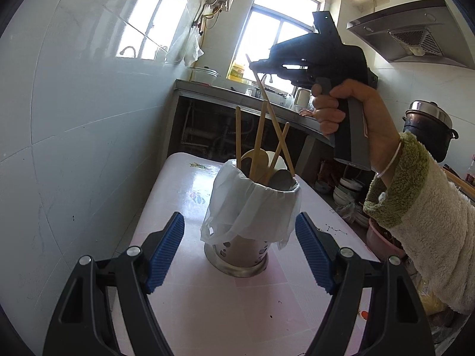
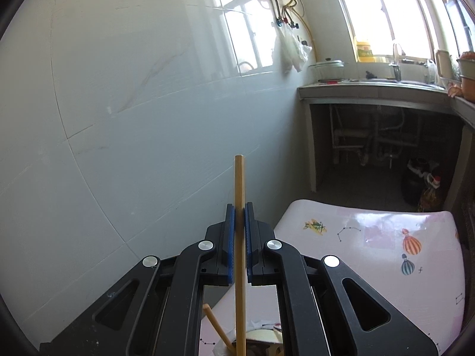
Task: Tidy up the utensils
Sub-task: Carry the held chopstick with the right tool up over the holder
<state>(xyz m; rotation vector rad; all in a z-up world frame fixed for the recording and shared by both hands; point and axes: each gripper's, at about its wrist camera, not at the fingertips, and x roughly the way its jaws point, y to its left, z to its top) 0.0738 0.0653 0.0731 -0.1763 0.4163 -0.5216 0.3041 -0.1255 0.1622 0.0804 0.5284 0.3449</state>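
Two views differ: my right gripper (image 2: 240, 222) pinches one chopstick (image 2: 239, 184); only the left view shows my left gripper (image 1: 240, 238) wide around the holder (image 1: 237, 255).

The utensil holder (image 1: 237, 231) stands on the table (image 1: 190, 305), between the fingers of my left gripper (image 1: 240, 255). Above it, my right gripper (image 2: 240, 225) holds one chopstick (image 2: 239, 237); other chopsticks (image 1: 259, 136) stand inside the holder.

Each hand-held gripper (image 1: 240, 252) is showing black linkage arms with round silver screws and ribbed blue pads (image 1: 166, 253). The right hand-held gripper (image 2: 240, 237) is carrying a grey handle under a black body. The person's right hand (image 1: 341, 109) is wearing a fuzzy cream sleeve (image 1: 430, 237) with a green cuff and a thin wristband.
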